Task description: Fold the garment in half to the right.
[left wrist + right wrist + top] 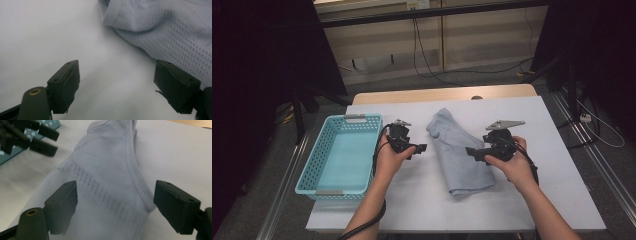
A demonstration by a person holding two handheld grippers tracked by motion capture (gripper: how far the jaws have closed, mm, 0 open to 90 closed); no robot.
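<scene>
A pale blue-grey mesh garment [459, 150] lies folded in a long strip on the middle of the white table [542, 150]. My left gripper [419, 148] hovers just left of it, jaws pointing right toward the cloth. In the left gripper view my left gripper [116, 67] is open over bare table, with the garment [162, 27] ahead to the upper right. My right gripper [472, 151] is at the garment's right edge, pointing left. In the right gripper view my right gripper [116, 187] stands open above the garment [107, 177], with nothing pinched.
A turquoise perforated basket [314, 155] sits empty on the table's left side, close to the left hand. Its dotted wall [50, 123] and the left gripper [32, 140] appear top left in the right gripper view. Cables run across the floor beyond the table.
</scene>
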